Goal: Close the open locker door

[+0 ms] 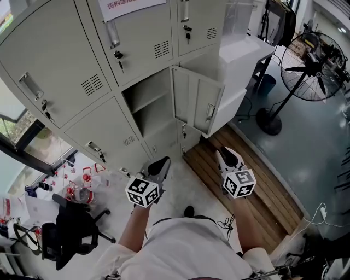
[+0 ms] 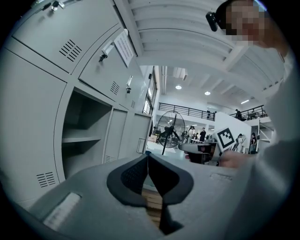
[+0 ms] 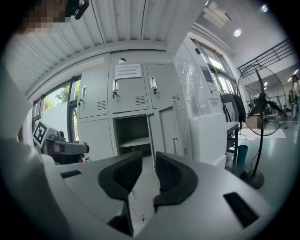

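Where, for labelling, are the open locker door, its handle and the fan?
open locker door (image 1: 199, 98): head view, middle of panel.
handle (image 1: 210, 112): head view, its grip.
fan (image 1: 313, 65): head view, cage centre.

Saw pale grey-beige paint over the lockers (image 1: 82, 65) and the open locker door (image 1: 197, 104), with slotted vent patterns on each. Noted a white notice (image 1: 131, 5) with red print. Found the left gripper (image 1: 160, 162) and right gripper (image 1: 226, 153) light grey with black pads, both carrying black-and-white square markers. Marked brown slatted planks on the wooden platform (image 1: 246, 186), dull teal-grey on the floor (image 1: 311, 158), black on the fan (image 1: 311, 65) and the chair (image 1: 71, 229), and white on the person's shirt (image 1: 186, 254).
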A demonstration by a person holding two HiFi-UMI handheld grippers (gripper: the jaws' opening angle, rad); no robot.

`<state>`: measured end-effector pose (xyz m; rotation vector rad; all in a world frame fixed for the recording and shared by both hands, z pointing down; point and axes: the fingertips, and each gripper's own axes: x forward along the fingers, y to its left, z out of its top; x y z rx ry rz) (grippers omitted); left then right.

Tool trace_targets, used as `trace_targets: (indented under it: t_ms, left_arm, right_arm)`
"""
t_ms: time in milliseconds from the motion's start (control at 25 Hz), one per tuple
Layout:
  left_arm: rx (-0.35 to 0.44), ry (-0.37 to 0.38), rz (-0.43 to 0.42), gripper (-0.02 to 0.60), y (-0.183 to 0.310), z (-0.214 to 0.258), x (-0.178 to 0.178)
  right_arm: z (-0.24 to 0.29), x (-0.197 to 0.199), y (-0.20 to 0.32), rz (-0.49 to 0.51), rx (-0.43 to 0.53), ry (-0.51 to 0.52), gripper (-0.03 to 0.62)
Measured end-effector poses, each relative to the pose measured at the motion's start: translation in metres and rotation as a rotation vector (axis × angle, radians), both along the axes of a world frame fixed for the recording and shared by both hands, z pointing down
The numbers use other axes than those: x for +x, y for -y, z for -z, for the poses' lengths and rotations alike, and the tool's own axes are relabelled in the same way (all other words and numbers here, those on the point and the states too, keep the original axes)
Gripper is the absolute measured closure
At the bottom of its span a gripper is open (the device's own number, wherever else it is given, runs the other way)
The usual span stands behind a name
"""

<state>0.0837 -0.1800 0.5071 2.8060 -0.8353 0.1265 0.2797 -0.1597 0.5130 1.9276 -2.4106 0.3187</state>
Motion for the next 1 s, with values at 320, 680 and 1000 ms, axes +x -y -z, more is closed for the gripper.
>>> trace_targets:
  t_ms: [320,680,1000]
  left_arm:
    - [-0.007,0.002,0.053,0.566,0.025,-0.008,0.026]
    - [-0.029,0.001,0.059,0.566,0.053,-0.016,0.029]
    - [-0.036,0.0,-0.015,0.566,0.083,-0.015,0.028]
  right_arm:
    - [-0.01,0.03,0.044,0.04,-0.009,0.012,0.517]
    - [-0.017,0.038,0.083,0.038,-0.03,0.006,0.517]
    - [-0.021,0.041,0.114,-0.035,-0.057,-0.024,0.517]
